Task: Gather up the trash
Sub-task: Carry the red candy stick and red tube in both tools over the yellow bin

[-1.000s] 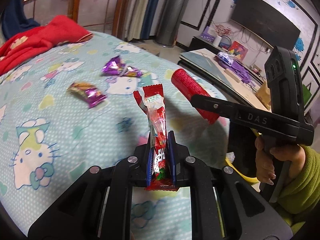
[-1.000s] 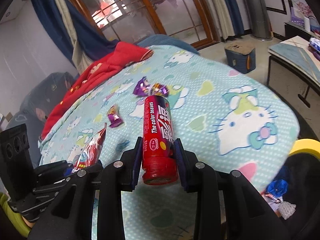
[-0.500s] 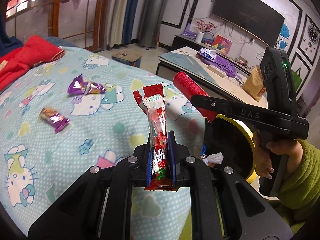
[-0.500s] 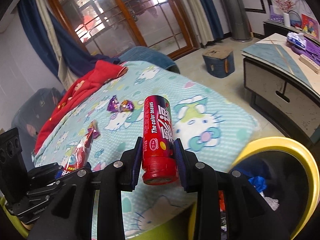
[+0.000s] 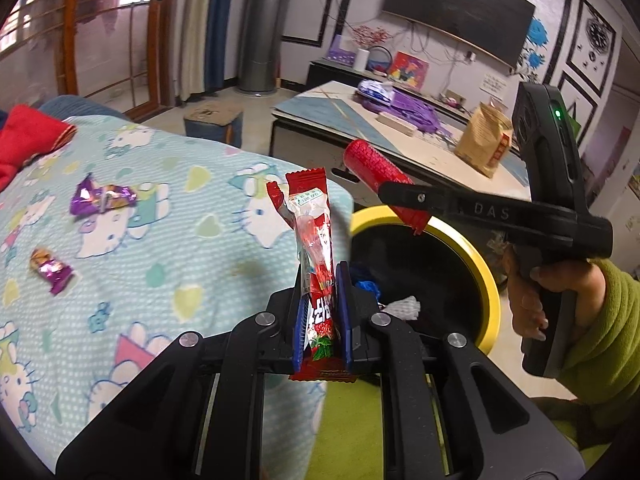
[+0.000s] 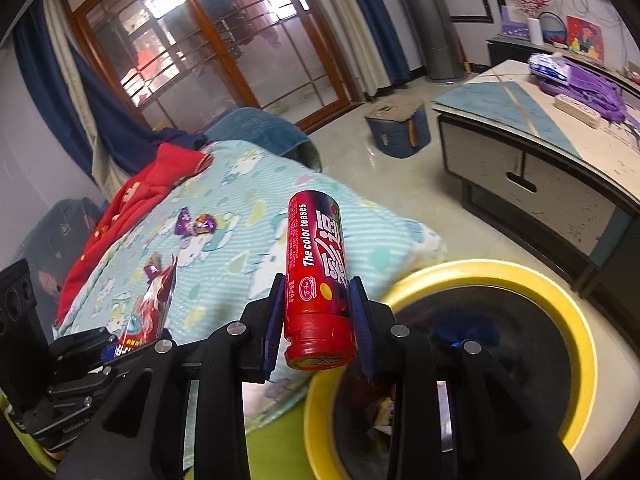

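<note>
Between the left gripper's (image 5: 322, 316) closed blue pads, a red snack wrapper (image 5: 314, 240), upright, top end free above the blanket's (image 5: 160, 248) edge. Clamped likewise in the right gripper (image 6: 318, 312), a red candy tube (image 6: 318, 276), cap end nearest the camera, poised by the rim of a yellow bin (image 6: 532, 280) holding scraps. Left on the blanket, well apart from both: two purple wrappers (image 5: 102, 198) (image 5: 52, 270). Beyond, a low table (image 6: 540, 128).
</note>
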The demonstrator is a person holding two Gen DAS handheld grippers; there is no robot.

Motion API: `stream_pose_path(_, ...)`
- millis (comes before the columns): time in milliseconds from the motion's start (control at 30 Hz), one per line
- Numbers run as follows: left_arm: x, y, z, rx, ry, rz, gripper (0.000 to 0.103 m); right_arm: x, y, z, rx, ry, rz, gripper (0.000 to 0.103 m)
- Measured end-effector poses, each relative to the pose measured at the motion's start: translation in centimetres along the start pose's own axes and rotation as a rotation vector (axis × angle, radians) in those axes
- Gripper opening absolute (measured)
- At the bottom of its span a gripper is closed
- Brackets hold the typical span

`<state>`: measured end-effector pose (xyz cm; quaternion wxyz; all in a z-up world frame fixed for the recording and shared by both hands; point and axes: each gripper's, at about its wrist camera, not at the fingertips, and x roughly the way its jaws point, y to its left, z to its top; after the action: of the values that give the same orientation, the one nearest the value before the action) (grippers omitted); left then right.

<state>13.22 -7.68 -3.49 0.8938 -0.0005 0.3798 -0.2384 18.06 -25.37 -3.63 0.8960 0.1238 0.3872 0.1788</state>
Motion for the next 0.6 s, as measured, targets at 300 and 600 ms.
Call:
stream_pose_path(300,2.1,-2.2,0.0,0.052,0.030,-0.042,0.009,-1.6,-3.7,-0.8,0.061,-0.006,-0.064,0.030)
stream_pose_path(600,4.1,-4.1,-0.1,0.094,0.066,-0.086,0.009,-2.7,-6.4,-1.8,0.110,0.005,-0.124,0.030)
